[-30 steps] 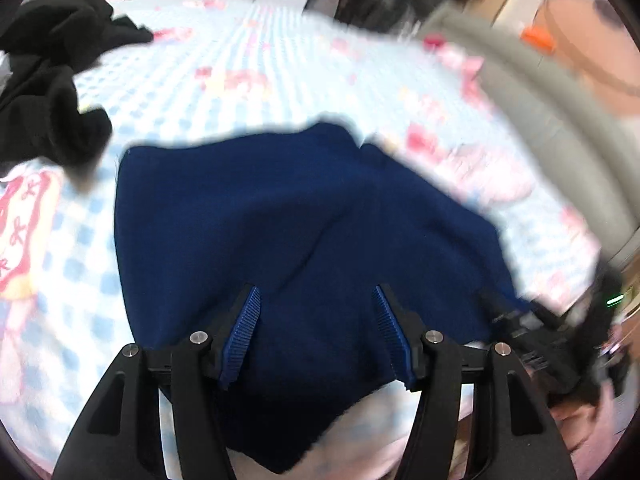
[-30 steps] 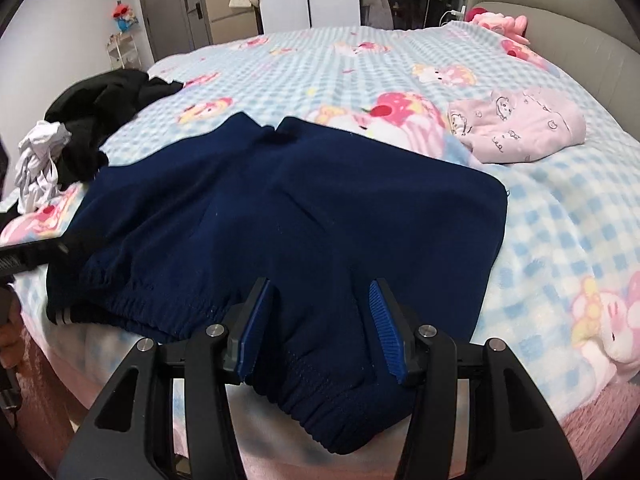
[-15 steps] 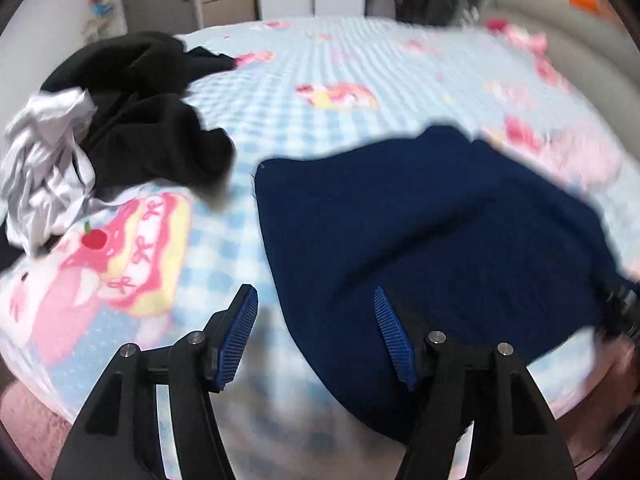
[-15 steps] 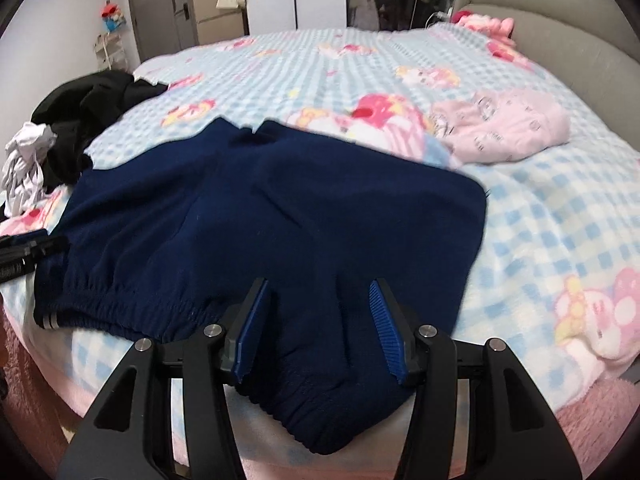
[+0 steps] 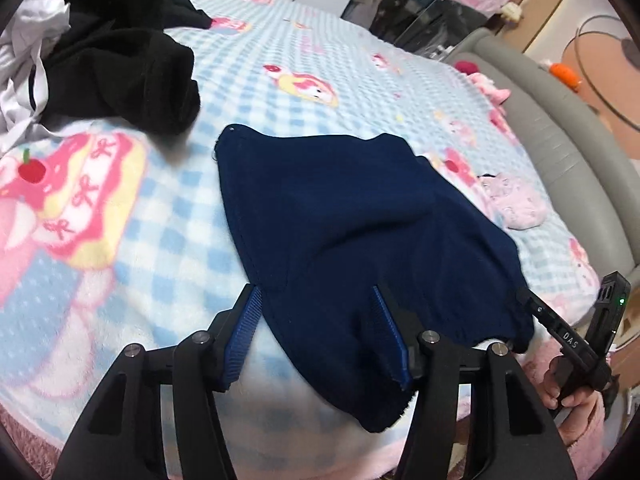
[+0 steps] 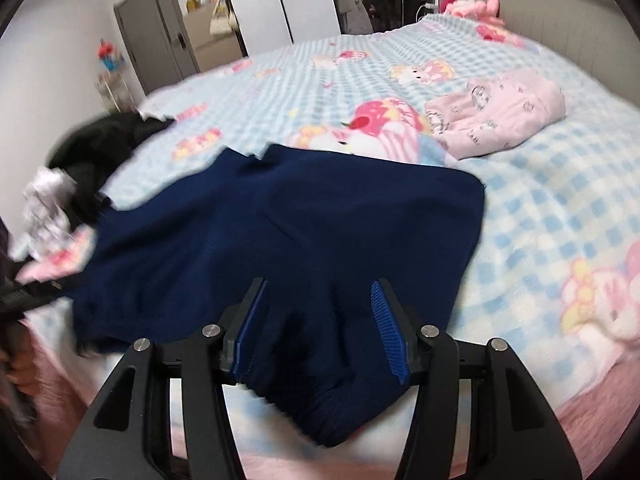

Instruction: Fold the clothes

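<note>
A pair of dark navy shorts (image 5: 348, 216) lies spread flat on the checked blanket, waistband toward the near bed edge. My left gripper (image 5: 316, 320) hovers open over the shorts' left waistband corner, its left finger just off the cloth edge. From the other side the same navy shorts (image 6: 280, 240) fill the middle of the right wrist view. My right gripper (image 6: 316, 316) stands open above the waistband's right end, nothing between its fingers. The other gripper's black body (image 5: 576, 344) shows at the far right of the left wrist view, held by a hand.
A heap of black clothes (image 5: 116, 44) with a white garment (image 5: 24, 56) lies at the left of the bed. A folded pale pink garment (image 6: 500, 116) sits beyond the shorts on the right. A grey padded headboard (image 5: 560, 140) runs along the far side. The blanket (image 5: 320, 60) is blue-checked.
The left gripper swung from the blanket left of the shorts back over the shorts' left edge. The right gripper shifted slightly, staying open above the waistband. The shorts lie as before.
</note>
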A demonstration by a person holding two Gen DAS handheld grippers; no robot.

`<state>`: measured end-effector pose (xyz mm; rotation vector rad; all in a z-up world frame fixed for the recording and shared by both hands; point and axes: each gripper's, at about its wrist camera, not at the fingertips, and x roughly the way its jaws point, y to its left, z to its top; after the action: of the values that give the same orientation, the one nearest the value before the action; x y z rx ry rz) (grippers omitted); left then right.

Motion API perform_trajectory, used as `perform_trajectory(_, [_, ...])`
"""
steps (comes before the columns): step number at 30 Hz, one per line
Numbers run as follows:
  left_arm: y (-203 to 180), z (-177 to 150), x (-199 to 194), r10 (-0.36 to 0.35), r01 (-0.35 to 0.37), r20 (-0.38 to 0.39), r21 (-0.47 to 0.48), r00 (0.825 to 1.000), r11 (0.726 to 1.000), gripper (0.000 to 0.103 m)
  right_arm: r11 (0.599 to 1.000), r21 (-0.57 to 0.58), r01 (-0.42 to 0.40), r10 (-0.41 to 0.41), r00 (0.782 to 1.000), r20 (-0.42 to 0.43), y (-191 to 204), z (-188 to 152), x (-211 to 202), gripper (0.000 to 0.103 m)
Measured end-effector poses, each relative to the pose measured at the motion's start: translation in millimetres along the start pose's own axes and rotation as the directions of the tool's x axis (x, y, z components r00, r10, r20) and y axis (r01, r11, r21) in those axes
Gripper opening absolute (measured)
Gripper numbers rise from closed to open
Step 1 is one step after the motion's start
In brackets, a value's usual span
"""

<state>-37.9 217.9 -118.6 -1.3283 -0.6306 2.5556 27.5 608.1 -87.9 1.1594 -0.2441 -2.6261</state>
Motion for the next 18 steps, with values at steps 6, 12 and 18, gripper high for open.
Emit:
perform_trajectory(6, [-2.6, -13.6, -1.0, -0.026, 0.026, -0.036, -0.016, 0.999, 1.000, 0.057, 0.996, -0.089, 0.028, -0.031, 0.999, -0.033, 30.9, -7.7, 6.2, 0.054])
perform_trajectory(12, [-12.8, -18.6, -0.8, 0.288, -0.290, 0.036, 0.050, 0.957, 0.956, 0.056, 0.981, -0.141, 0.131, -0.143, 0.987, -0.079, 33.6, -16.3, 17.2, 0.054])
perform_trajectory(18, [-60.8, -19.2, -14.0, 0.030, -0.054, 0.128, 0.192, 0.991, 0.980, 0.054, 0.992, -0.128, -0.016, 0.024, 0.998, 0.060, 45.5, -13.9, -19.6, 0.054])
